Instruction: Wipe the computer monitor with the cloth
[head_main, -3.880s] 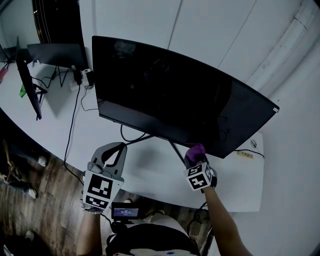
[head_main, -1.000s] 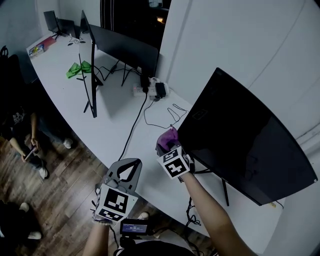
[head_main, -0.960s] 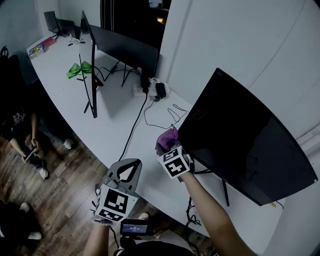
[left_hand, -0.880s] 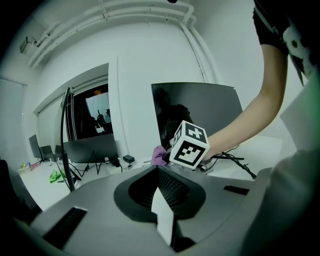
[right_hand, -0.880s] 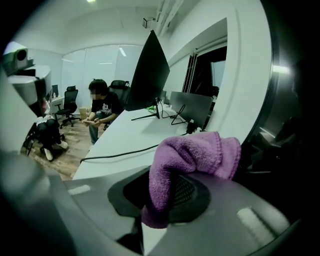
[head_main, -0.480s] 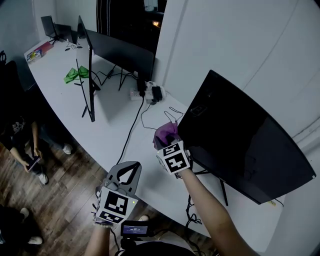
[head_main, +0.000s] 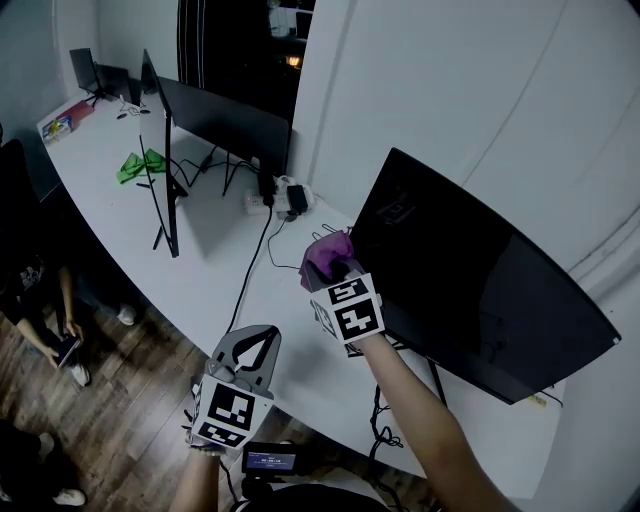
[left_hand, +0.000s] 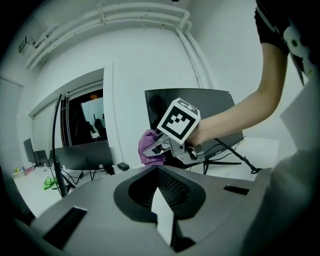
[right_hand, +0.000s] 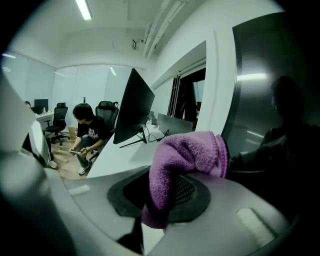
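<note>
A long white desk (head_main: 205, 275) curves along the wall. Just right of the right gripper (head_main: 332, 262), a dark monitor (head_main: 470, 285) stands on it. Ahead of that gripper sits a power strip (head_main: 277, 197) with trailing cables (head_main: 252, 265). Farther off to its left are an edge-on monitor (head_main: 160, 150), another monitor (head_main: 225, 115) and a crumpled green bundle (head_main: 135, 165).

Two dark monitors stand on the long white desk (head_main: 215, 275) ahead of me, one edge-on (head_main: 160, 150), one behind it (head_main: 225, 120). A green rag (head_main: 135, 165) lies nearby; a power strip (head_main: 280, 197) trails cables. A person (right_hand: 86, 131) sits over the wooden floor (head_main: 110, 390).
</note>
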